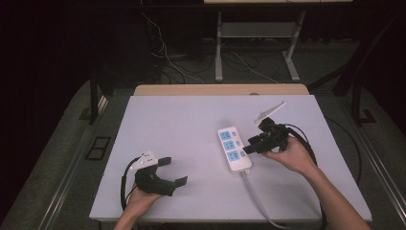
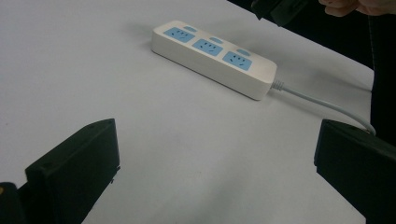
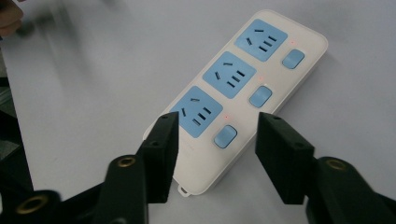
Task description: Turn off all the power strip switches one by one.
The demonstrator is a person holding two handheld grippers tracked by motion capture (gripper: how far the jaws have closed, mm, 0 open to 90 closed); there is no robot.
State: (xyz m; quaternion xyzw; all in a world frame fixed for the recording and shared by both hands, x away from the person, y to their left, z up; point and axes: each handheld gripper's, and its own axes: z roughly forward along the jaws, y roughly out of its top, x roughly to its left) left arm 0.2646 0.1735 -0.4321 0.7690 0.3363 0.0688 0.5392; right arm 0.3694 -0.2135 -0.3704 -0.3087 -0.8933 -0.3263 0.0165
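A white power strip (image 1: 234, 148) with three blue sockets and three blue switches lies on the white table top, right of the middle; it is also seen from the left gripper view (image 2: 212, 56). Its grey cord (image 1: 258, 196) runs toward the near edge. My right gripper (image 1: 250, 146) hovers just right of the strip. In the right gripper view its jaws (image 3: 217, 140) stand partly apart above the strip's (image 3: 243, 93) near end, framing the nearest switch without pressing anything. My left gripper (image 1: 173, 171) rests at the near left, wide open and empty (image 2: 215, 163).
The white table top (image 1: 182, 124) has a wooden strip along its far edge. Beyond it lie a dark floor, loose cables and the metal legs of another desk. Each gripper's black cable loops beside its hand.
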